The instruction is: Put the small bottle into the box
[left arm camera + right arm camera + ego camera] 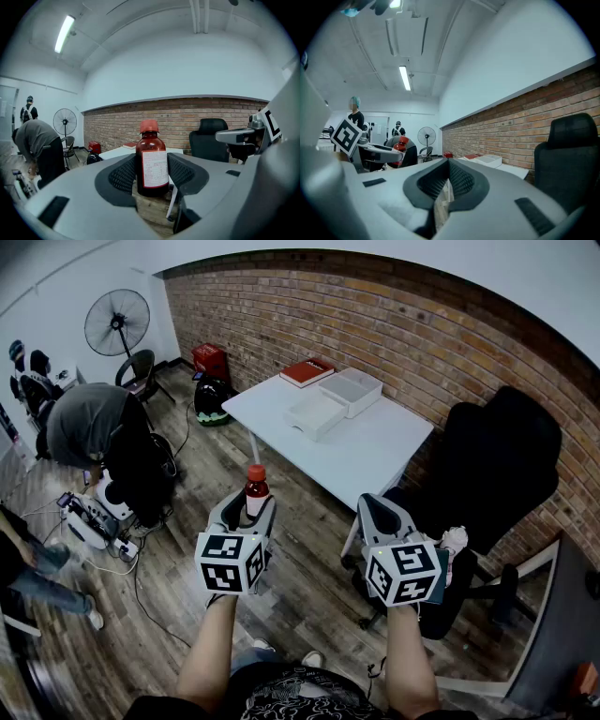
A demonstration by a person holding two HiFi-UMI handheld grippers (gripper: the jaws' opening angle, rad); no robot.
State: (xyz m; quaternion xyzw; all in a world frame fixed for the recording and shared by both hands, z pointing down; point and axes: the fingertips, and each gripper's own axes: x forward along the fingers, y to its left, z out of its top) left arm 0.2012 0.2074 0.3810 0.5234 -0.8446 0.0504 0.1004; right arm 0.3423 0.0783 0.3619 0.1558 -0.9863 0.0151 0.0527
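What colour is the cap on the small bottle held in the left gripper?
Red. The cap tops the brown small bottle; the left gripper view shows it best.

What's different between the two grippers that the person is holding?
The left gripper has its jaws wide apart; the right gripper has them together. The left gripper clasps an upright brown bottle with a red cap; the right gripper holds nothing. Both are grey and point toward the white table.
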